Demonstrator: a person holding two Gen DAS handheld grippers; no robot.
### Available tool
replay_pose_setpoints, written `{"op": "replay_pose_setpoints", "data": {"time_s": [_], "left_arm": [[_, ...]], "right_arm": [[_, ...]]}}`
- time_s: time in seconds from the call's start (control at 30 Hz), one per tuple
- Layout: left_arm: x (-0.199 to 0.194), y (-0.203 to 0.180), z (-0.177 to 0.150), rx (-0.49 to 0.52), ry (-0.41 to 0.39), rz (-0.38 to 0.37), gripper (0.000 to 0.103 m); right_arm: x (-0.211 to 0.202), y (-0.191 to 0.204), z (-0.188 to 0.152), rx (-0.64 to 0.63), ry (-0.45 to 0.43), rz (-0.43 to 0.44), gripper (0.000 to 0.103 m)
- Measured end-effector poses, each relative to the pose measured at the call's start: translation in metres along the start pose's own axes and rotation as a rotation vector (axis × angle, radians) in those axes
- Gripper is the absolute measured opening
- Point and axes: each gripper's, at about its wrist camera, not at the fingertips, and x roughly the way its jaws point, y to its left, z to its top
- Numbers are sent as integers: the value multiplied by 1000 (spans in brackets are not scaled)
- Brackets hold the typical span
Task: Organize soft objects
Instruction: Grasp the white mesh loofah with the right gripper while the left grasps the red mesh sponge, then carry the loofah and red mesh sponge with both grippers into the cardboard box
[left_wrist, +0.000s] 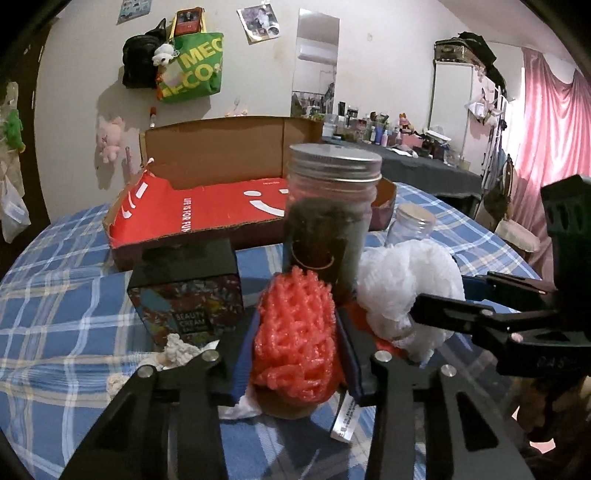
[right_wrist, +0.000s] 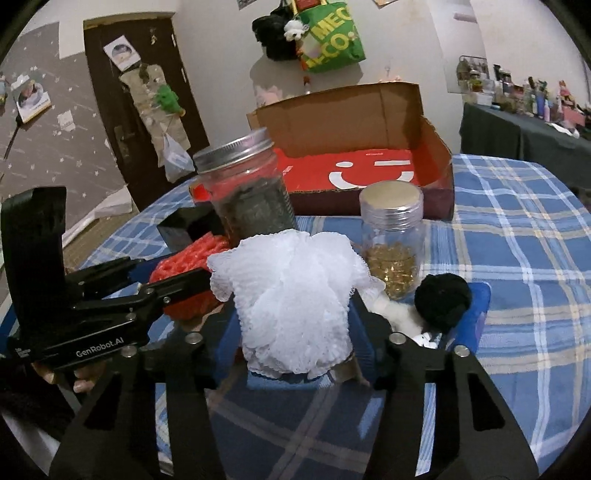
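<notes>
two grippers sit side by side over the blue plaid cloth (left_wrist: 55, 295), each closed part-way on a soft puff. the left gripper (left_wrist: 295, 339) has its blue pads squeezing the sides of the red puff (left_wrist: 295, 332), which stands on the cloth just in front of the tall jar (left_wrist: 332, 206) with dark contents. the right gripper (right_wrist: 295, 325) clamps the white puff (right_wrist: 291, 295) in the same way, its jaws narrowed against the mesh; in the left view that puff (left_wrist: 406, 284) lies just right of the red one, touching it or nearly so. behind the white puff stands a small jar (right_wrist: 393, 236) of gold beads, and beside it a black ball (right_wrist: 443, 299) of yarn rests by the right finger. a dark cream box (left_wrist: 184, 291) sits left of the red puff. further back an open carton (left_wrist: 207, 206) with a red floor and a white smile lies on the cloth, well apart from both puffs.
</notes>
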Motion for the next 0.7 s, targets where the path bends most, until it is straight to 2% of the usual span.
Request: {"op": "replay_pose_setpoints", "data": {"time_s": [0.27, 0.7], "left_arm": [[-14, 0, 2, 3, -37, 5, 40], [-31, 10, 8, -16, -83, 17, 40]], "right_arm": [[-13, 8, -1, -12, -40, -14, 41], [-31, 10, 6, -12, -89, -18, 41]]}}
